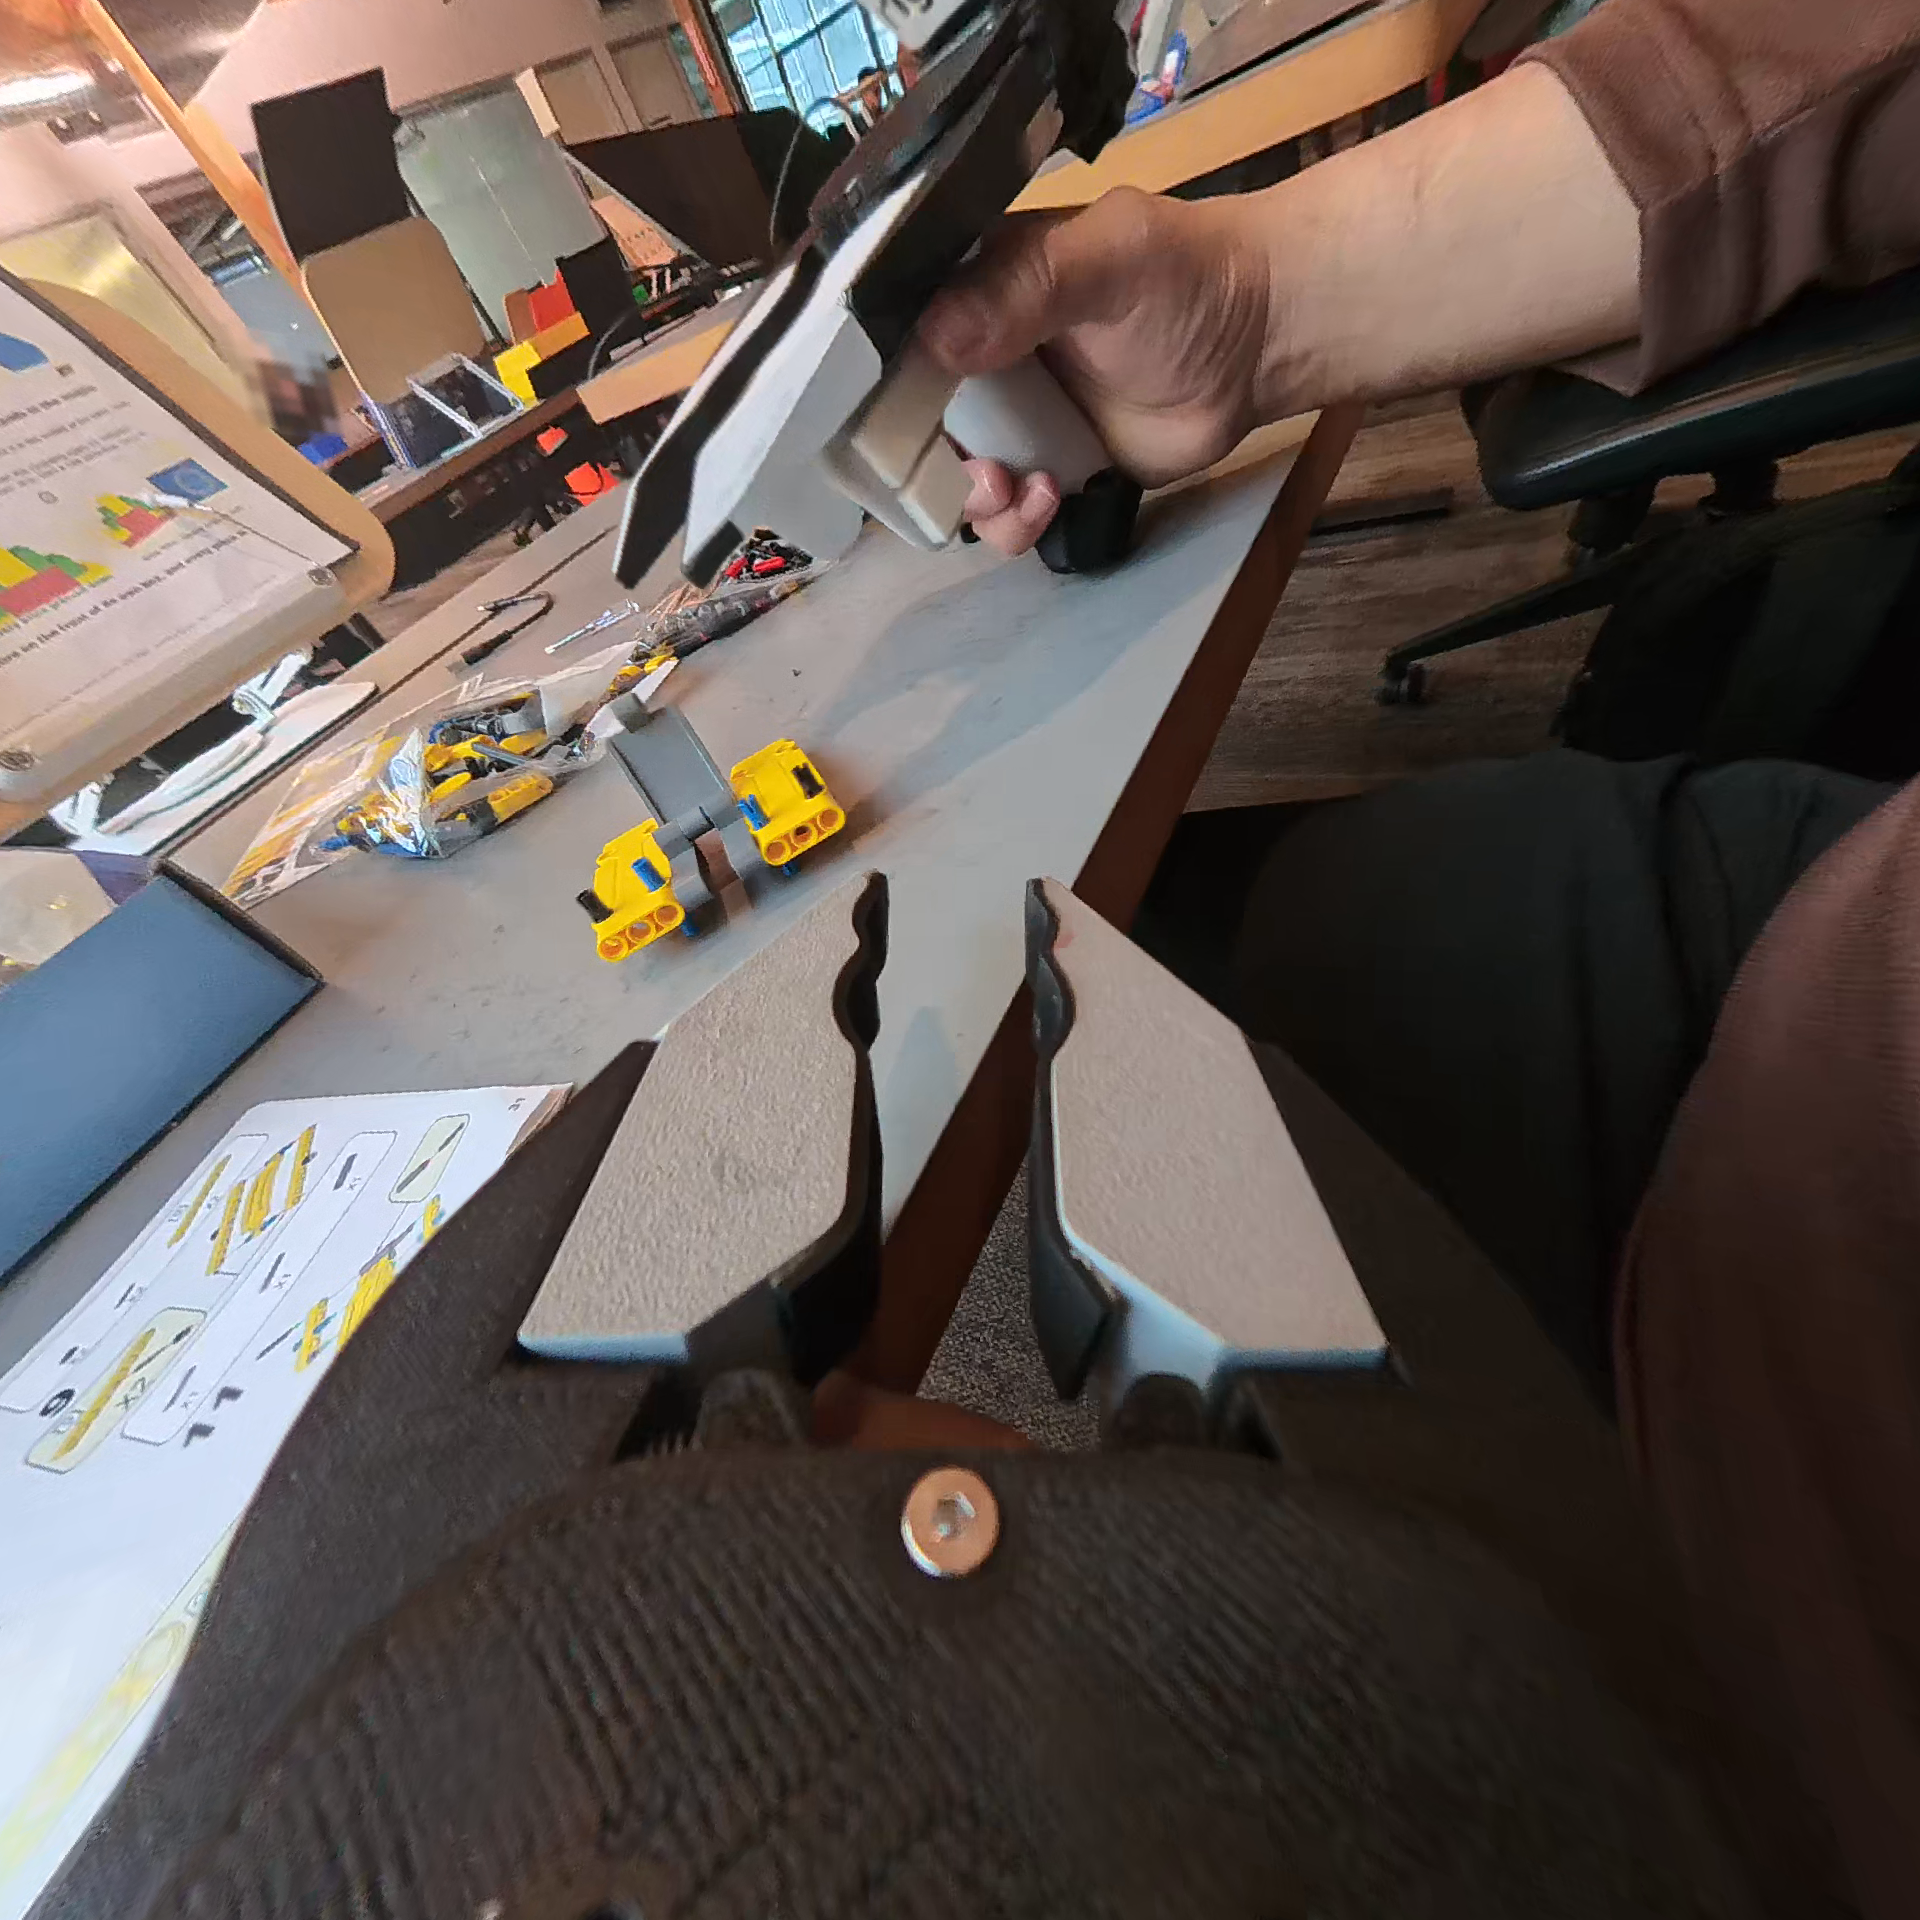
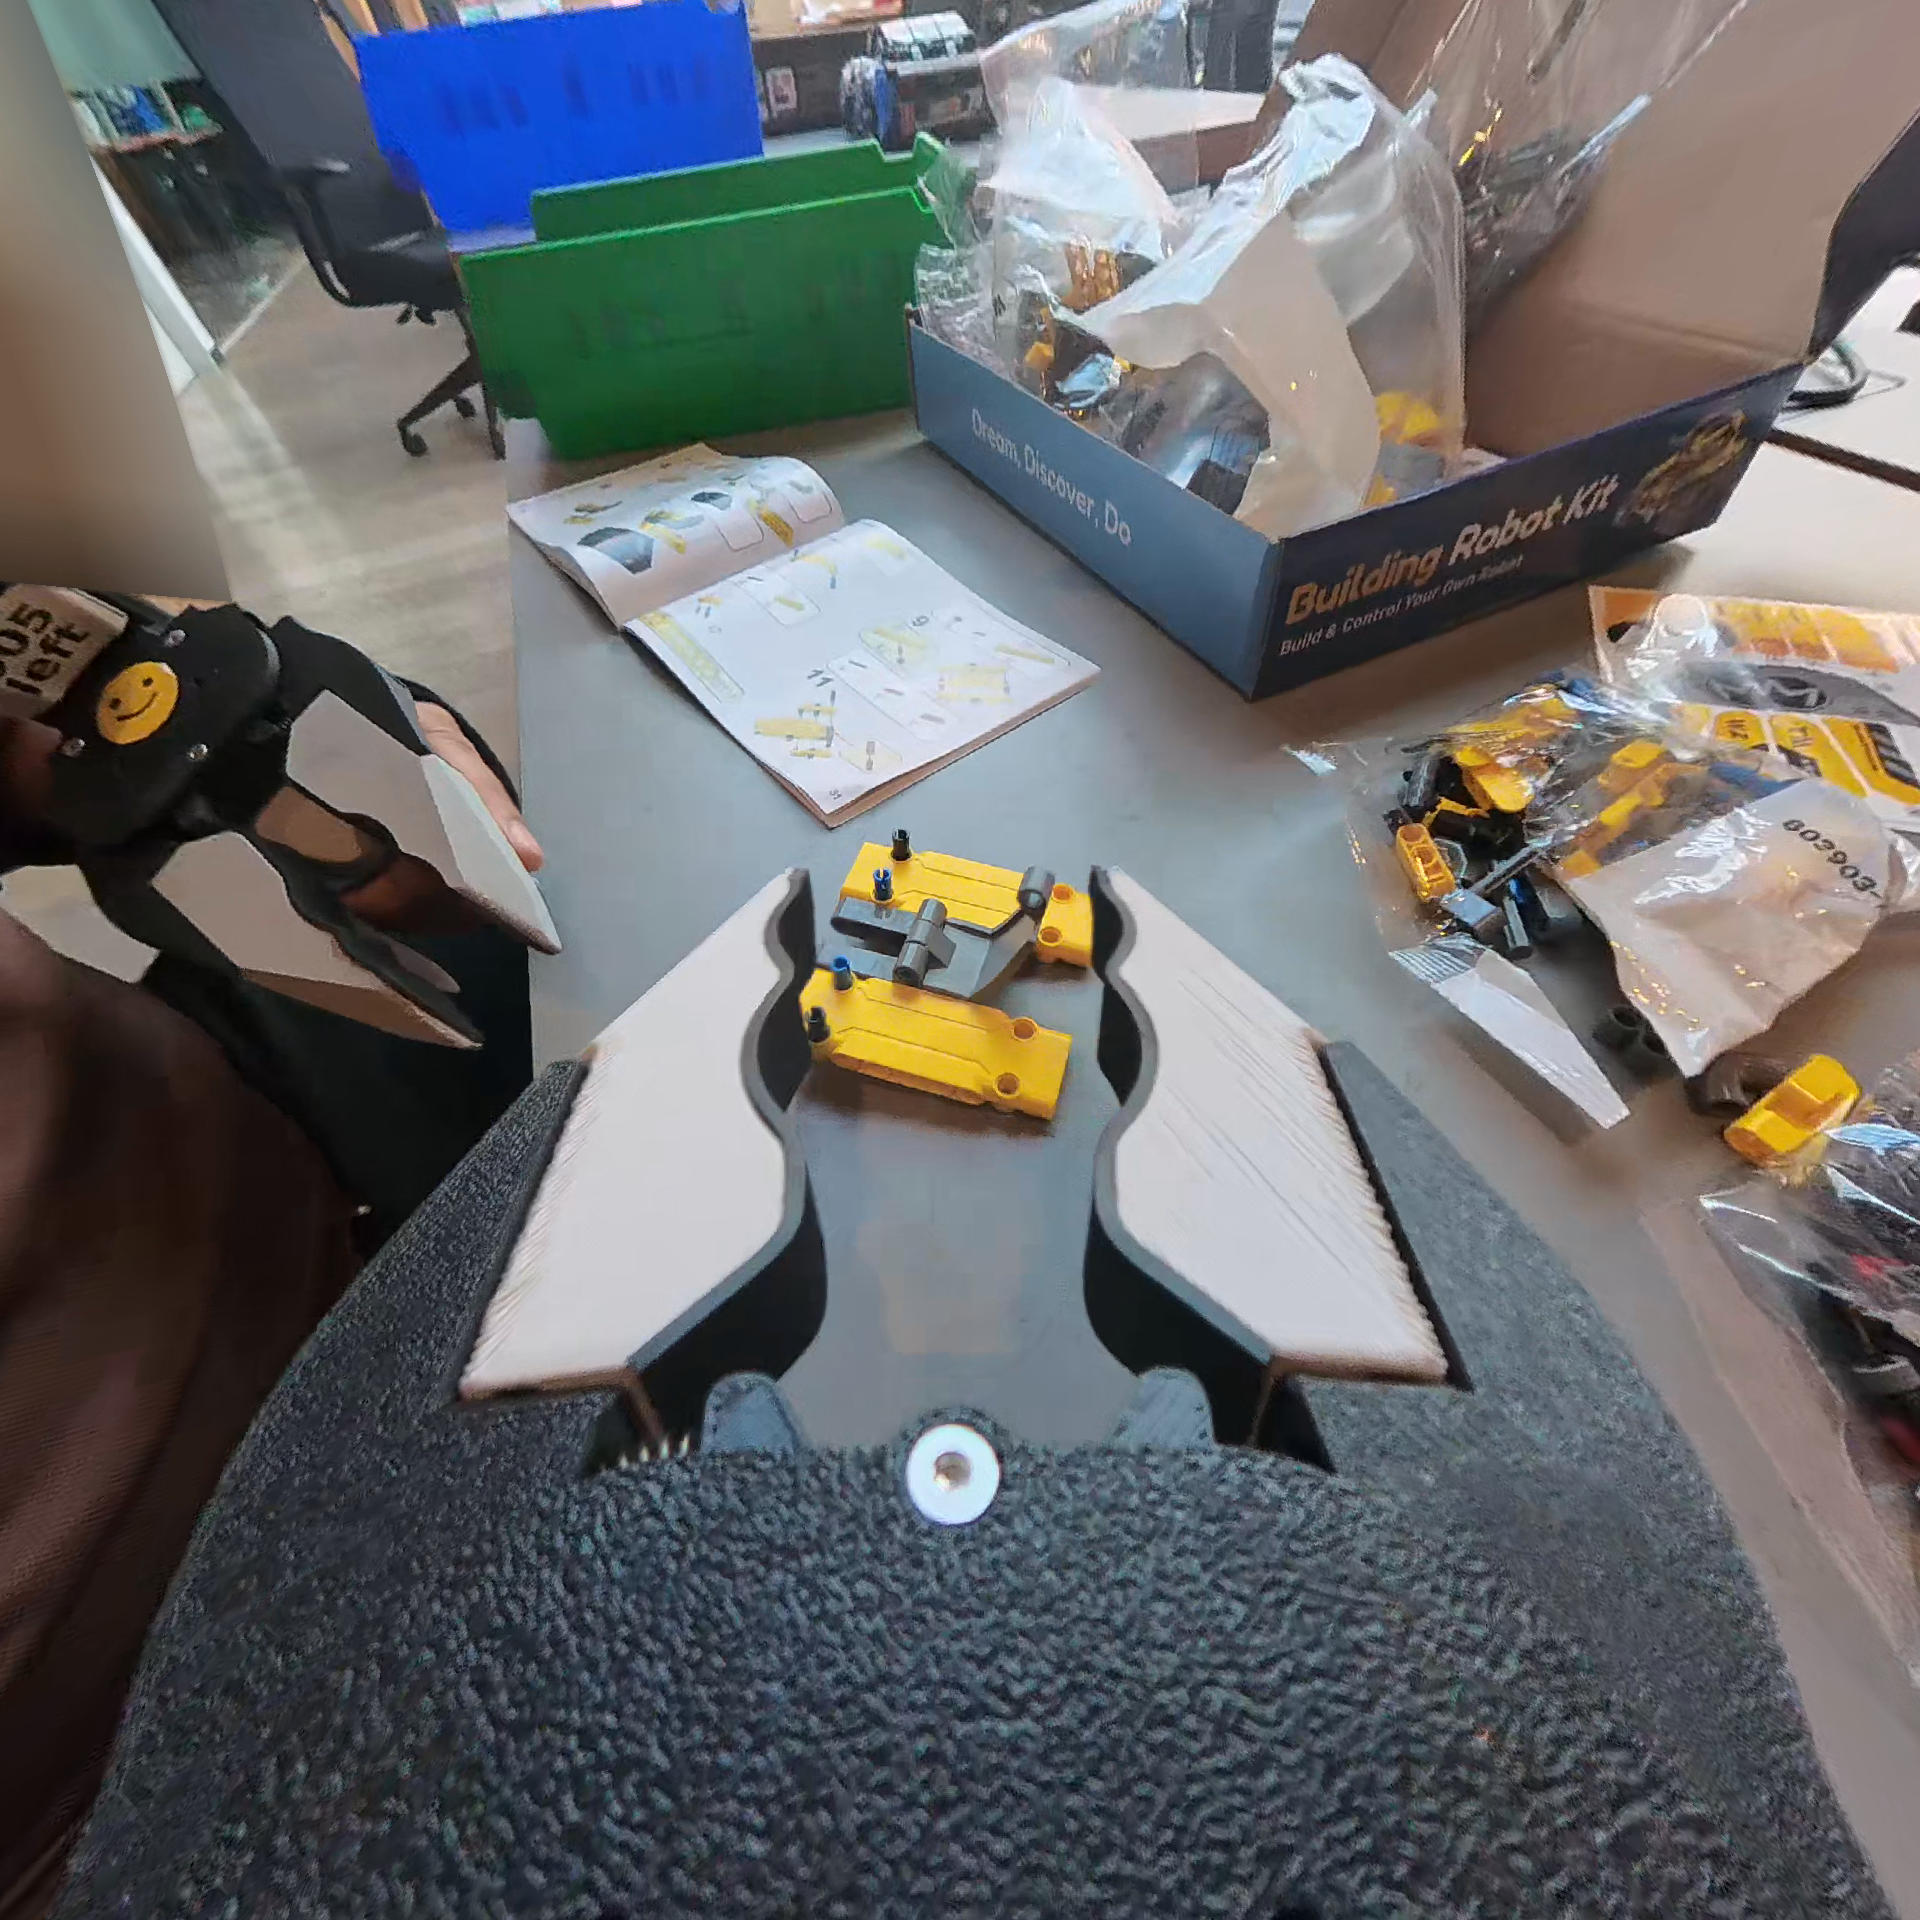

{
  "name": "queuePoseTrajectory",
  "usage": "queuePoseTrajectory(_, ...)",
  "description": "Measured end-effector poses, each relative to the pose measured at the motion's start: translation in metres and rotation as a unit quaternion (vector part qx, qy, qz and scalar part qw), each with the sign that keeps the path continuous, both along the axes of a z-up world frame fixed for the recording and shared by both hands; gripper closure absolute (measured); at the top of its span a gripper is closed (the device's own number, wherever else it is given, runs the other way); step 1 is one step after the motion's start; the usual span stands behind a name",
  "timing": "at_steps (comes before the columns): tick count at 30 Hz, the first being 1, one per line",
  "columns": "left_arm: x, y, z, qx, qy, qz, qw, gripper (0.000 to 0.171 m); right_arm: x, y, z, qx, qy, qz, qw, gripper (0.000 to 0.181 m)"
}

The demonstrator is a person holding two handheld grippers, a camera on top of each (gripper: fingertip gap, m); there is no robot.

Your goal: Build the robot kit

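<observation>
Here, hovering over the grey tabletop [image 2: 665, 790]: the right gripper [image 2: 951, 935], its grey-and-black fingers spread wide and gripping nothing, framing from above a small assembly of two yellow plastic beams joined by dark grey hinge pieces with blue and black pins [image 2: 940, 977]. Lying flat on the table between the spread fingers, that assembly, touching neither finger as far as can be told.

Hanging off the near table edge, beside the person's dark trouser leg: the left gripper [image 1: 956, 904], fingers likewise parted and empty, with the yellow-and-grey assembly [image 1: 717, 847] just ahead and to one side of its tips.

Lying open beyond the assembly: a white instruction booklet with yellow diagrams [image 2: 800, 623]. Sitting further back: an open dark blue cardboard kit box stuffed with clear plastic bags [image 2: 1247, 561]. Spreading to the right: clear torn bags of yellow, black and blue parts [image 2: 1621, 831], with a loose yellow connector piece [image 2: 1792, 1122] nearby. Standing behind the table: green plastic bins [image 2: 686, 312] and a black office chair [image 2: 353, 229].
</observation>
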State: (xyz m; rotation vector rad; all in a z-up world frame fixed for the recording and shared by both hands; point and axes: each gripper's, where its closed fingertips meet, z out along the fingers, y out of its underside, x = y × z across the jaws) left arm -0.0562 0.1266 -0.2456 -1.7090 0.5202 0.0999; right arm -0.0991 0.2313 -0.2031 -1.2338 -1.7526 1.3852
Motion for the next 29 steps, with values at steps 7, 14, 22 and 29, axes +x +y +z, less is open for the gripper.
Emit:
queuePoseTrajectory(7, -0.009, 0.002, 0.002, 0.004, -0.015, 0.006, 1.0, 0.15, -0.01, -0.001, -0.003, 0.016, -0.006, 0.001, 1.0, 0.131)
queuePoseTrajectory(14, -0.009, 0.003, 0.001, 0.006, 0.002, 0.013, 1.0, 0.15, -0.008, 0.006, 0.005, -0.001, 0.018, -0.016, 1.0, 0.135)
queuePoseTrajectory(22, -0.009, 0.005, 0.0, 0.012, 0.015, 0.019, 1.0, 0.15, -0.01, 0.003, -0.009, 0.034, -0.02, -0.023, 0.999, 0.132)
queuePoseTrajectory(29, -0.013, 0.006, 0.006, 0.006, -0.041, 0.03, 0.999, 0.152, -0.01, -0.002, -0.013, 0.052, -0.026, -0.012, 0.998, 0.138)
